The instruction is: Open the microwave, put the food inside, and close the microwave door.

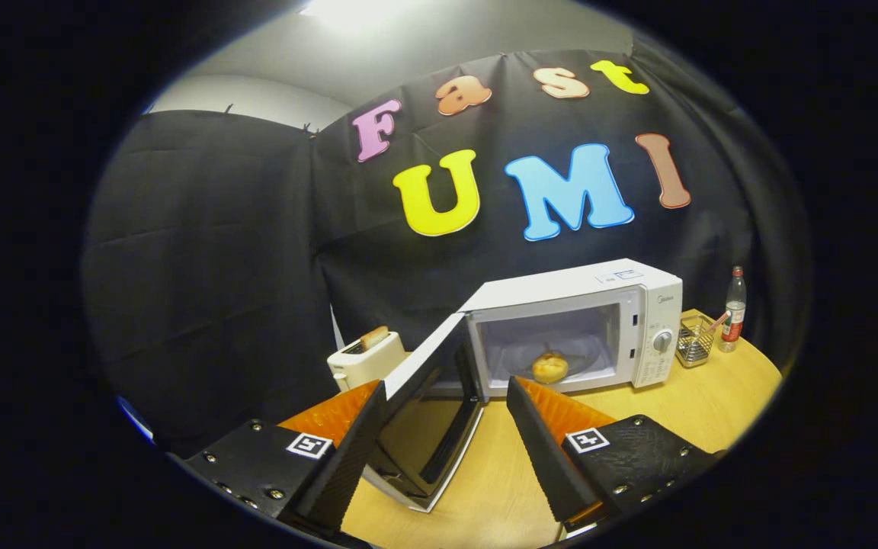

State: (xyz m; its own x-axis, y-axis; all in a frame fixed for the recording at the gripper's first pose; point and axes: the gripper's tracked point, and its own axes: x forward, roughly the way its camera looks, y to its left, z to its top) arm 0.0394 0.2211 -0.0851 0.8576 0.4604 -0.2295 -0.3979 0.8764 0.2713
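Food: a round bun (550, 367) lies inside the microwave (572, 328).
Door: its door (427, 415) swung wide, reaching out between the fingers.
Tongs: tongs (447, 396) released, empty, just before the microwave.
Toaster (365, 358): left of the microwave.
Wire basket (694, 339), bottle (733, 309): right of it, on the bench (683, 404).

Light is cast from a bright ceiling panel (347, 11) at twelve o'clock, blown out to white. The wooden table (713, 396) is evenly lit, and the microwave (572, 332) cavity appears bright. Reflections are seen on the open door (427, 419) glass. Strong fisheye bending and darkening are noted toward every edge.
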